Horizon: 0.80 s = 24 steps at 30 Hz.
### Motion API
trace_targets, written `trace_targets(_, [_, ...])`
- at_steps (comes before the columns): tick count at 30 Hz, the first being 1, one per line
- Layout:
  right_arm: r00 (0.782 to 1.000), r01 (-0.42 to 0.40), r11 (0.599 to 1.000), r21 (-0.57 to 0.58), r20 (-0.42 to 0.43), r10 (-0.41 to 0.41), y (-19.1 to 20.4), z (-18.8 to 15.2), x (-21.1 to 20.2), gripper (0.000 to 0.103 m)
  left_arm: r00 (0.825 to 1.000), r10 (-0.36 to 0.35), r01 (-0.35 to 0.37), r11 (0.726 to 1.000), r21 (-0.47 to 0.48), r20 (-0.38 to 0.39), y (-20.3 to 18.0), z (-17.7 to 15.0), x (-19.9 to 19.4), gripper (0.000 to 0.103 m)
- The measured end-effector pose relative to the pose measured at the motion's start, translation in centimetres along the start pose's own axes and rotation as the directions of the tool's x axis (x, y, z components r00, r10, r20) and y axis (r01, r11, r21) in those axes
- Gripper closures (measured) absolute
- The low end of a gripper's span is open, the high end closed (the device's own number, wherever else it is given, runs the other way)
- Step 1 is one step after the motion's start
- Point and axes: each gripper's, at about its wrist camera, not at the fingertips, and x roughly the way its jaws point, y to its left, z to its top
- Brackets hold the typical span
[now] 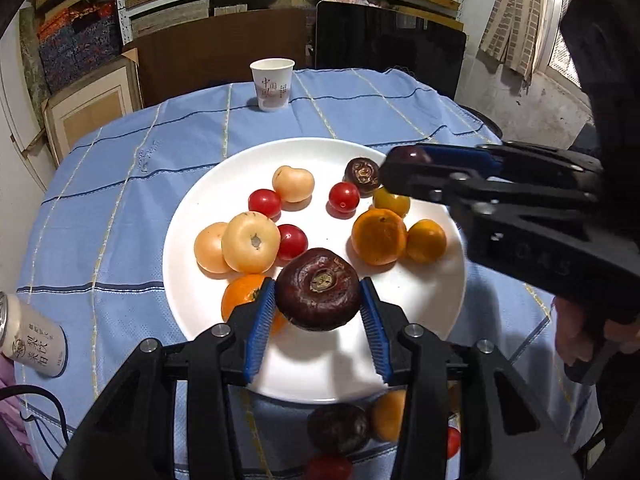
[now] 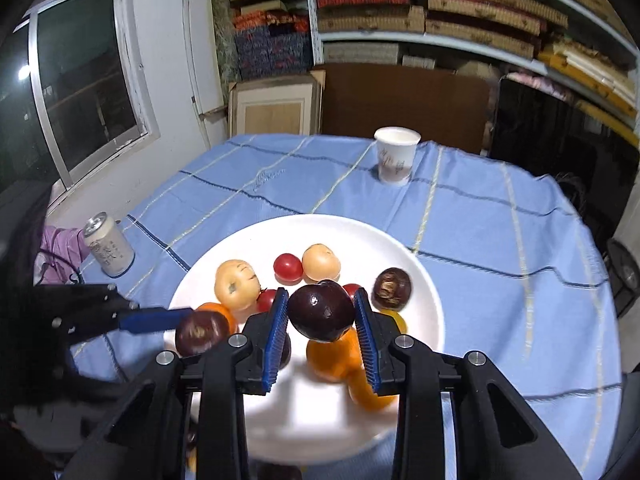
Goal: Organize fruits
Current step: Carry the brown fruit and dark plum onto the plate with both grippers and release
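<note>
A white plate (image 1: 420, 304) on the blue cloth holds pale peach fruits (image 1: 251, 242), cherry tomatoes (image 1: 344, 197), oranges (image 1: 378, 236) and a small dark brown fruit (image 1: 362, 172). My left gripper (image 1: 318, 286) is shut on a large dark maroon fruit (image 1: 318, 300), held just above the plate's near side. From the right, my right gripper (image 1: 394, 168) reaches over the plate's far edge, shut on a dark purple fruit (image 1: 410, 155). The right wrist view shows that fruit (image 2: 322, 314) between the blue pads (image 2: 280, 332), with the left gripper (image 2: 192, 320) and its fruit (image 2: 202, 332) at the left.
A paper cup (image 1: 273, 84) stands at the table's far edge, a drink can (image 1: 34, 340) at the left. Loose fruits (image 1: 338, 428) lie on the cloth in front of the plate. A person's hand (image 1: 580, 336) grips the right tool. Shelves and boxes stand behind the table.
</note>
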Motion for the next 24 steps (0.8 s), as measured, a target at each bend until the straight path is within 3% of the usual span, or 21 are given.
trace_targets(2, [1.0, -0.003, 1.0, -0.002, -0.013, 0.003, 0.1, 0.1, 1.2, 0.066, 1.0, -0.002, 0.002, 1.0, -0.007, -0.006, 0.3, -0.2, 0.5, 0.06])
trace_targets(5, [1.0, 0.011, 1.0, -0.011, 0.012, -0.011, 0.6, 0.1, 1.1, 0.052, 1.0, 0.001, -0.001, 1.0, -0.029, 0.008, 0.8, -0.3, 0.2, 0.034])
trace_targets(6, [1.0, 0.015, 1.0, -0.015, 0.023, -0.015, 0.7, 0.0, 0.7, 0.048, 1.0, 0.008, -0.008, 0.999, -0.033, 0.017, 0.9, -0.3, 0.0, 0.032])
trace_targets(14, [0.999, 0.007, 1.0, -0.005, 0.041, -0.006, 1.7, -1.9, -3.1, 0.048, 0.992, 0.096, -0.096, 0.995, 0.004, 0.077, -0.6, -2.6, -3.4, 0.028])
trace_targets(24, [0.997, -0.067, 0.998, 0.016, 0.028, 0.066, 4.8, -10.3, -8.8, 0.048, 0.991, 0.107, -0.106, 0.994, -0.019, 0.076, -1.4, -9.2, -6.9, 0.027])
